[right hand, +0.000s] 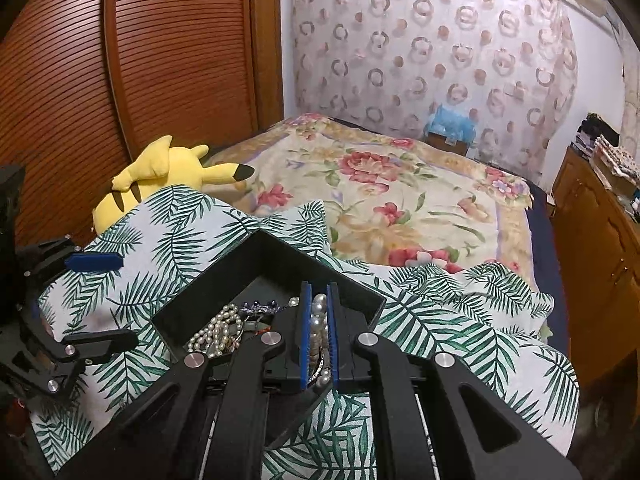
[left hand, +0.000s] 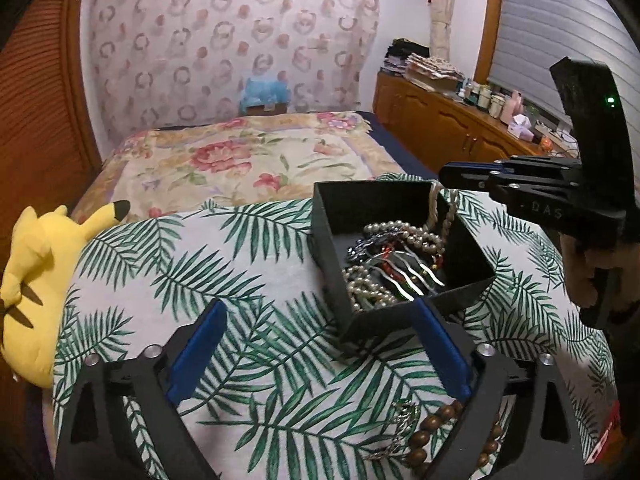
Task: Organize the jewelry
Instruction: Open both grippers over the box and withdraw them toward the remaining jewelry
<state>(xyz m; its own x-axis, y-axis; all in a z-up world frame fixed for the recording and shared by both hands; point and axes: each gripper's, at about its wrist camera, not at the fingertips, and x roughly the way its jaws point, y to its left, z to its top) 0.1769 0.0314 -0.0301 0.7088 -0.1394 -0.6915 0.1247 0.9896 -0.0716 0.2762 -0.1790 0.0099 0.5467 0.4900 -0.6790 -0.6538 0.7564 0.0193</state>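
Count: one open square black jewelry box (left hand: 400, 256), one yellow plush toy with black-tipped ears (left hand: 36, 280), one brown wooden bead bracelet (left hand: 436, 436), one silver chain piece (left hand: 396, 428), two grippers. Inside the box: several strands of pearls, exact number cannot be told; one silver wavy-toothed hair comb (left hand: 404, 276); one dark blue beaded piece (left hand: 368, 244); red and green items beneath, too tangled to count.

Left gripper (left hand: 320, 356): jaws spread wide, holding nothing. The near corner of the box sits just ahead of its right blue pad. The wooden bracelet and the silver chain lie on the palm-leaf print cloth (left hand: 248, 264) just behind and below that same pad. The plush toy lies well off to the left of the jaws, at the cloth's edge.

Right gripper (right hand: 319, 332): jaws nearly closed, blue pads clamped on a white pearl strand (right hand: 319, 320). The strand runs between the pads; from the left wrist view it hangs from the tips down over the far rim into the box. The tips sit above the box's far side.

Box stands on the palm-leaf cloth, between the two grippers. Beyond both jaws lies a floral bedspread (right hand: 400, 184).
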